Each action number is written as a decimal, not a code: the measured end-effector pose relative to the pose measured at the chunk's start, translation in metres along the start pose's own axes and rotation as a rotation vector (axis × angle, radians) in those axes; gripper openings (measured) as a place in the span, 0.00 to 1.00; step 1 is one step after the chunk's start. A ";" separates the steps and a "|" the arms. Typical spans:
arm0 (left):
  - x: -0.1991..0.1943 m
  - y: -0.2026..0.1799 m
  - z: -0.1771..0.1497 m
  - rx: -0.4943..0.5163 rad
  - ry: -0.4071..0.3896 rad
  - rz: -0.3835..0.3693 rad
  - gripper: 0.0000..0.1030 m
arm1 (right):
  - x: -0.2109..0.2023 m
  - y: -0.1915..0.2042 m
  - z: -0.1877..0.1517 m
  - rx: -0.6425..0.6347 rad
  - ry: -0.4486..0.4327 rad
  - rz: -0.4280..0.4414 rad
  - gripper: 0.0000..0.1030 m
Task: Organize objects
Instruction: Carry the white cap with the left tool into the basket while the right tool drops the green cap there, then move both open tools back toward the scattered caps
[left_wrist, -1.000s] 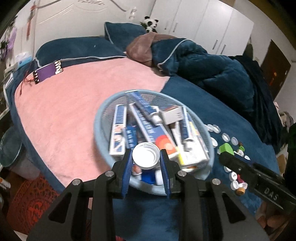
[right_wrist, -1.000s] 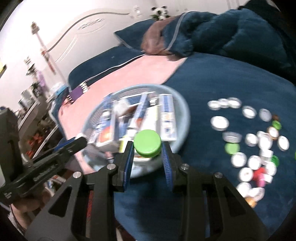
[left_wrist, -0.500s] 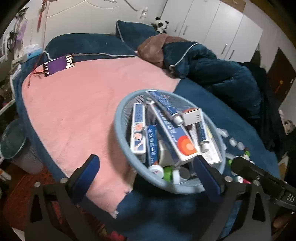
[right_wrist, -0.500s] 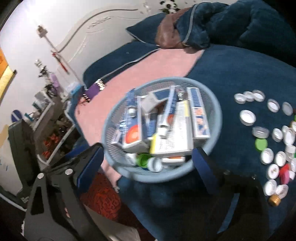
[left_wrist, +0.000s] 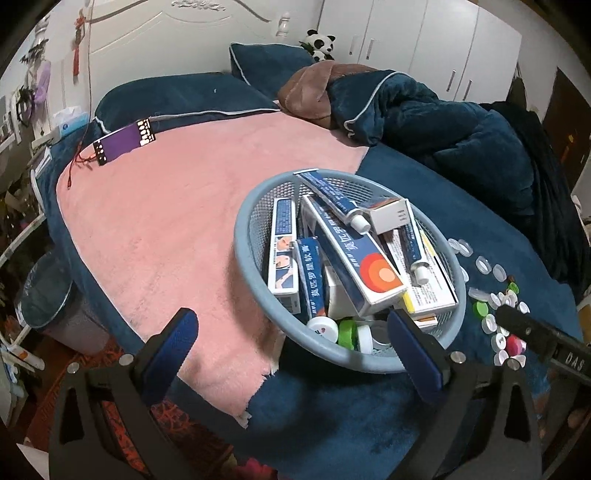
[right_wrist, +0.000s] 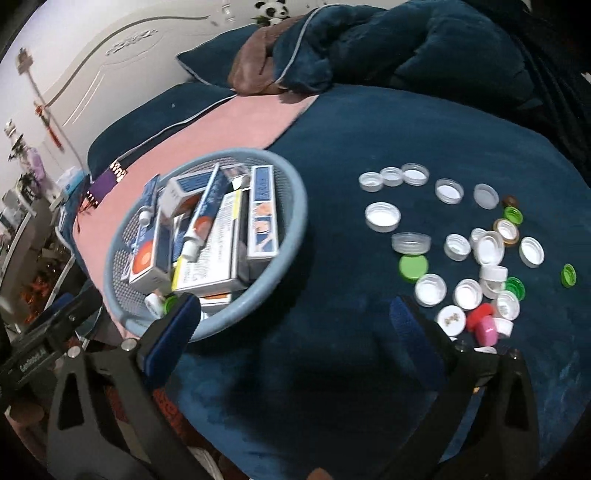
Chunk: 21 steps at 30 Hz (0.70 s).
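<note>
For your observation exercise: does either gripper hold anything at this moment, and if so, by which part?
Nothing is held. The left gripper and the right gripper both stand wide open, with no cap between their fingers.

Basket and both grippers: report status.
Left gripper open, empty, at basket near rim. Right gripper open, empty, over blue blanket. Loose caps right of basket, path unobstructed.

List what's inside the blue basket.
The basket holds blue-and-white boxes, two tubes lying on top, and loose caps at the near edge: white and green. Anything beneath the boxes is covered.
</note>
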<state>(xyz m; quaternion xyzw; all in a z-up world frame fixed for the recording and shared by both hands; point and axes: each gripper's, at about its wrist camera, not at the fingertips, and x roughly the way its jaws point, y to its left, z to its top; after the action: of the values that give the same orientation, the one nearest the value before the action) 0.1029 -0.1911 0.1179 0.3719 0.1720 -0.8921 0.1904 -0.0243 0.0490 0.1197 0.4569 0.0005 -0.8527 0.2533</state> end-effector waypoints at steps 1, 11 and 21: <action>-0.001 -0.003 -0.001 0.012 -0.001 0.001 0.99 | -0.002 -0.002 0.000 0.006 -0.004 -0.001 1.00; -0.003 -0.016 0.000 0.058 0.000 0.004 0.99 | -0.009 -0.014 -0.001 0.039 -0.011 -0.010 1.00; -0.004 -0.025 -0.001 0.085 0.001 -0.007 0.99 | -0.014 -0.025 -0.003 0.062 -0.014 -0.023 1.00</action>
<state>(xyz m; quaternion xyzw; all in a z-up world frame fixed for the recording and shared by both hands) 0.0941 -0.1680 0.1246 0.3794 0.1353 -0.8991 0.1712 -0.0269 0.0772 0.1231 0.4582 -0.0224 -0.8585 0.2291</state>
